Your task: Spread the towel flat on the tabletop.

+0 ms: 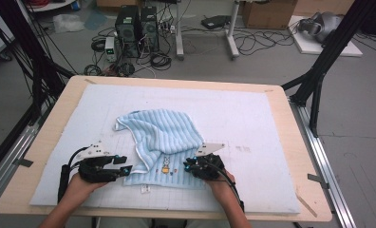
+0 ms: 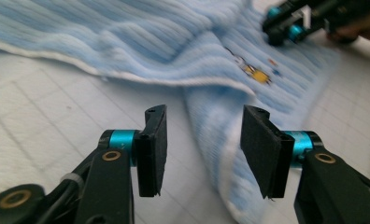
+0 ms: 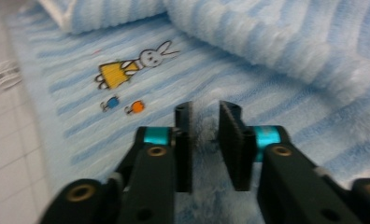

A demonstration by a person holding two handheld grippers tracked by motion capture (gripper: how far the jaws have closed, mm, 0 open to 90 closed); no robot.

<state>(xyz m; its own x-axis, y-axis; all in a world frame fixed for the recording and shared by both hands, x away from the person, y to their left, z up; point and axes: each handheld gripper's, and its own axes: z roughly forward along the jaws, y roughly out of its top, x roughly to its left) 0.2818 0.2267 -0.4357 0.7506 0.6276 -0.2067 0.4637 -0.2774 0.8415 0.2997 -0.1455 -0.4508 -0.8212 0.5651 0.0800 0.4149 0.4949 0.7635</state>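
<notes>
Here the left claw [image 2: 204,149] gapes beside the striped towel [image 1: 160,135], the right claw [image 3: 205,147] pinching it.

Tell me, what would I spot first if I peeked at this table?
A fluffy blue striped towel lies rumpled in the middle of the white mat. It has a little bunny in a yellow dress near its front edge. The left gripper and right gripper sit at its two front corners.

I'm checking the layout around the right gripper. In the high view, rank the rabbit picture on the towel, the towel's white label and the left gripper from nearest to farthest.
From the right gripper:
1. Rabbit picture, just to its left on the towel.
2. White label, at the towel's near edge.
3. Left gripper, at the towel's left edge.
</notes>
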